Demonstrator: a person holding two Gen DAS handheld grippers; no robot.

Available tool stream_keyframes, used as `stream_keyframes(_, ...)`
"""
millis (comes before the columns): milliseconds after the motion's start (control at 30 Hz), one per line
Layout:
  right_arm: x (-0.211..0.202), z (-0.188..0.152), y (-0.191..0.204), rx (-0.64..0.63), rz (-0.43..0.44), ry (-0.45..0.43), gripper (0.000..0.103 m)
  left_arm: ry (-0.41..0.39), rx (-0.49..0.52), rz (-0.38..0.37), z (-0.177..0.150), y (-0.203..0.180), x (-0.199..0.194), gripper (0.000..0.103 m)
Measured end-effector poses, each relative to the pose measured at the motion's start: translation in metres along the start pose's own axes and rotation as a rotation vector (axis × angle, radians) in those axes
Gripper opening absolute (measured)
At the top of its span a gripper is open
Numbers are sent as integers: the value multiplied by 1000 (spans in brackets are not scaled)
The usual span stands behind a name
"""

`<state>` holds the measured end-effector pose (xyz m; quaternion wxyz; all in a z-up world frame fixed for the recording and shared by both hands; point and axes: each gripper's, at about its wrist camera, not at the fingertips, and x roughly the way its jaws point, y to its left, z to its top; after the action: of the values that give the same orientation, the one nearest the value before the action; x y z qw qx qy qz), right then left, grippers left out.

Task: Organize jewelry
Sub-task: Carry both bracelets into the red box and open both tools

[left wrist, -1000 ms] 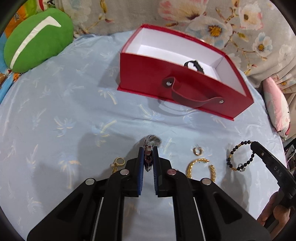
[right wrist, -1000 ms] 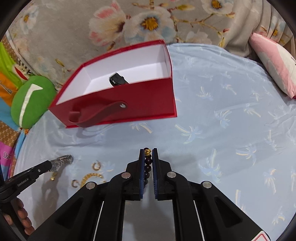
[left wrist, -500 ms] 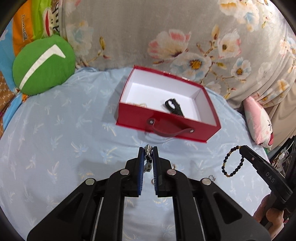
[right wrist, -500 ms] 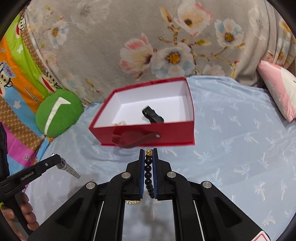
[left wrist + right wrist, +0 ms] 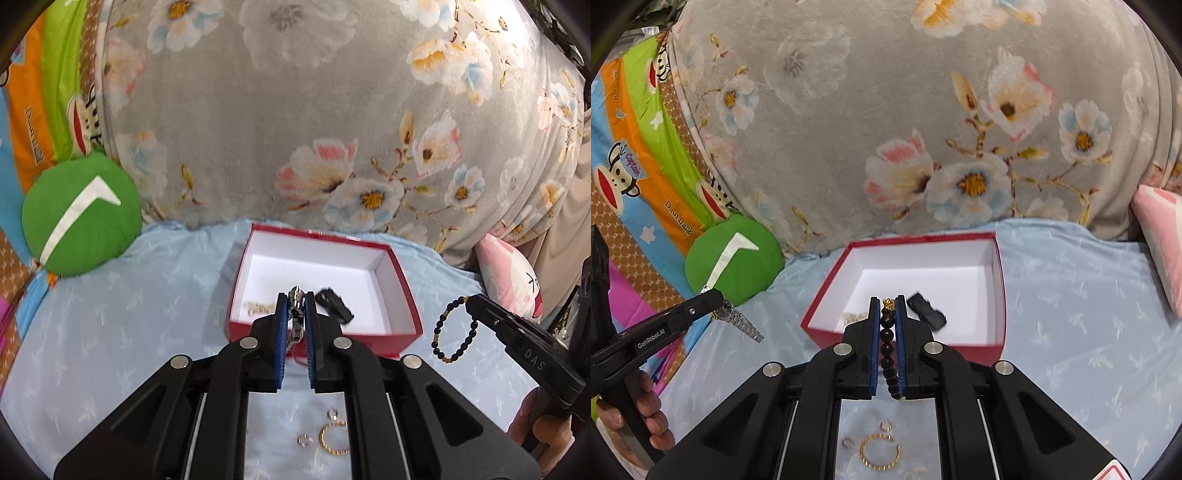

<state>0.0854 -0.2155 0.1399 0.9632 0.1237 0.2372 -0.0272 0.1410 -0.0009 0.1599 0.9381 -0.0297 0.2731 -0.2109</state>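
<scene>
A red box (image 5: pixel 404 295) with a white inside lies open on the blue sheet; it also shows in the right wrist view (image 5: pixel 997 280). A black item (image 5: pixel 334 302) and a gold chain (image 5: pixel 258 306) lie in it. My left gripper (image 5: pixel 295 295) is shut on a silver watch (image 5: pixel 296 314), held high before the box. My right gripper (image 5: pixel 887 302) is shut on a dark bead bracelet (image 5: pixel 888 347), which hangs from its tip in the left wrist view (image 5: pixel 454 332). The watch dangles from the left gripper in the right wrist view (image 5: pixel 740 325).
A gold bangle (image 5: pixel 880 451) and small gold rings (image 5: pixel 885 424) lie on the sheet below the grippers. A green round cushion (image 5: pixel 81 214) sits at the left, a pink pillow (image 5: pixel 509 280) at the right, and a floral blanket (image 5: pixel 314 110) rises behind the box.
Both grippers have lifted from the sheet with the watch and the bead bracelet and risen toward the box, which now looks smaller and lower in view.
</scene>
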Motion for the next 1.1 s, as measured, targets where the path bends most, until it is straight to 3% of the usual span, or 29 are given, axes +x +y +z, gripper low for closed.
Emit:
stream_keyframes(267, 39, 37, -9, -14, -6, -5, 7, -34, 43, 5, 36, -13, 37, 8)
stream_keyframes(467, 85, 49, -23, 1, -37, 33, 7, -14, 48, 16, 49, -17, 84, 8)
stream_keyframes(900, 184, 32, -55, 27, -94, 175, 7, 157, 37, 38, 28, -4, 207, 8)
stream_keyframes(1100, 211, 20, -63, 20, -114, 222, 7, 168, 69, 63, 17, -6, 235, 8)
